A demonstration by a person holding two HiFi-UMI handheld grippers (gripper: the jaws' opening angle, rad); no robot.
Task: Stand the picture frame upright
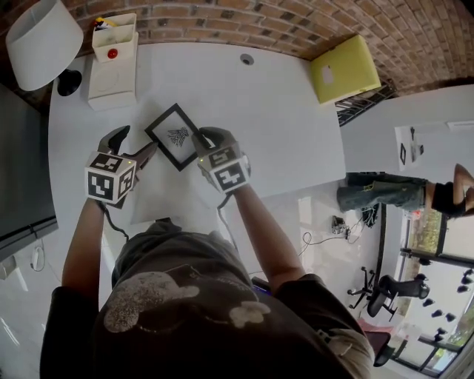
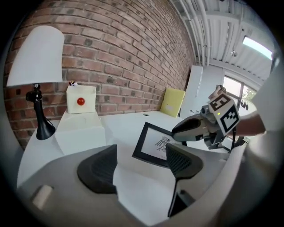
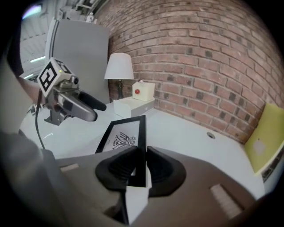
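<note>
The black picture frame (image 1: 174, 135) is clamped by its edge between the closed jaws of the right gripper (image 1: 201, 141), near the middle of the white table (image 1: 281, 126). The left gripper (image 1: 133, 146) is held just beside the frame's other side, its jaws spread apart with nothing gripped between them.

The head view looks steeply down from above the person onto the white table (image 1: 281, 118), with the brick wall (image 1: 222, 22) along its far edge. The left gripper view sits low and close over the near left of the tabletop and faces far and right. It catches the right gripper (image 2: 177, 132). The right gripper view sits low at the near right and faces far and left, catching the left gripper (image 3: 98, 111). All three share the picture frame (image 1: 175, 136) and the lamp (image 1: 41, 41).
</note>
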